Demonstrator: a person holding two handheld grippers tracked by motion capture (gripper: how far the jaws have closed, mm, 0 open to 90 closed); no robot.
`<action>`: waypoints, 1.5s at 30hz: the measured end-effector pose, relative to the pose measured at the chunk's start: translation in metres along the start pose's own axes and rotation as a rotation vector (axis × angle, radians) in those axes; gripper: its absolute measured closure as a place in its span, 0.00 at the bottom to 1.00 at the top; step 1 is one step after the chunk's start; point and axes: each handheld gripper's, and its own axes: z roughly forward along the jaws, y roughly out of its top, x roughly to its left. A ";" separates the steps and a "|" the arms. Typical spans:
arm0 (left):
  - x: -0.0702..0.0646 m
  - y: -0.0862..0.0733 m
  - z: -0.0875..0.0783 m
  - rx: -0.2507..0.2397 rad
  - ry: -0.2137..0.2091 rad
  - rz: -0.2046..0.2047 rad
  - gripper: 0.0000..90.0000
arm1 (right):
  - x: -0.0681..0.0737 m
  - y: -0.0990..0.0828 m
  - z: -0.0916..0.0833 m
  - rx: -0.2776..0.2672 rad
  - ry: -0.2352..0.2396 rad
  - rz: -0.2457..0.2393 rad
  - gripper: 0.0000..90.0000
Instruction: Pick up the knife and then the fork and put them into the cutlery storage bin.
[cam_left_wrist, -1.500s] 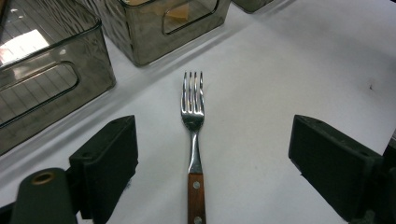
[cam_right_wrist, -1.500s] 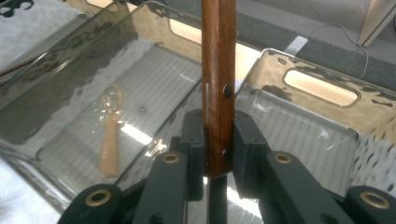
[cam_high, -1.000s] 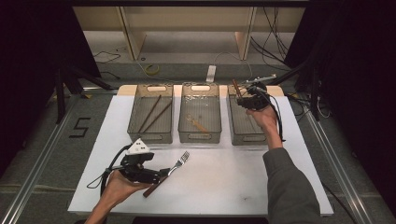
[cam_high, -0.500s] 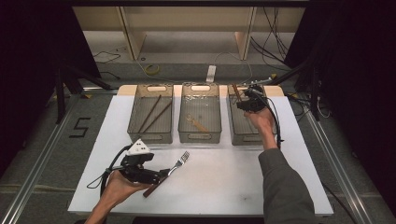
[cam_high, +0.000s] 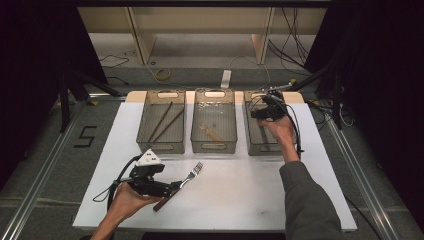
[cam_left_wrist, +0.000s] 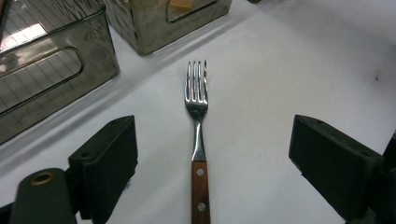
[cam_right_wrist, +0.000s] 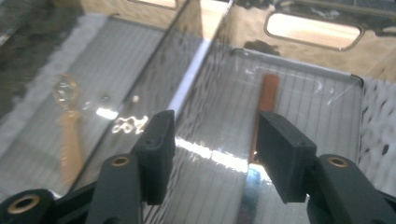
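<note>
A fork with a wooden handle lies flat on the white table, tines pointing away. My left gripper is open, one jaw on each side of the fork and neither touching it. In the high view the fork and left gripper sit near the table's front left. My right gripper hangs over the right clear bin. Its jaws have just been opening and stand open with nothing between them. A wood-handled utensil lies on the bin floor below the right jaw.
Three clear bins stand in a row at the back. The left bin holds two chopsticks; the middle bin holds a wooden spoon. The spoon is also visible through the bin wall. Black cables trail at the right edge.
The right hand shifted slightly over the right bin. The left hand and the fork have stayed where they were.
</note>
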 end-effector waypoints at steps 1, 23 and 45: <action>0.000 0.000 0.000 0.008 -0.001 -0.001 0.17 | 0.001 0.000 -0.004 -0.006 0.009 -0.009 0.51; 0.000 0.006 0.012 0.185 0.045 0.017 0.19 | 0.057 -0.090 -0.084 -0.146 0.283 -0.235 0.36; 0.005 0.005 0.025 0.385 0.050 0.017 0.23 | 0.066 -0.144 -0.093 -0.180 0.350 -0.230 0.35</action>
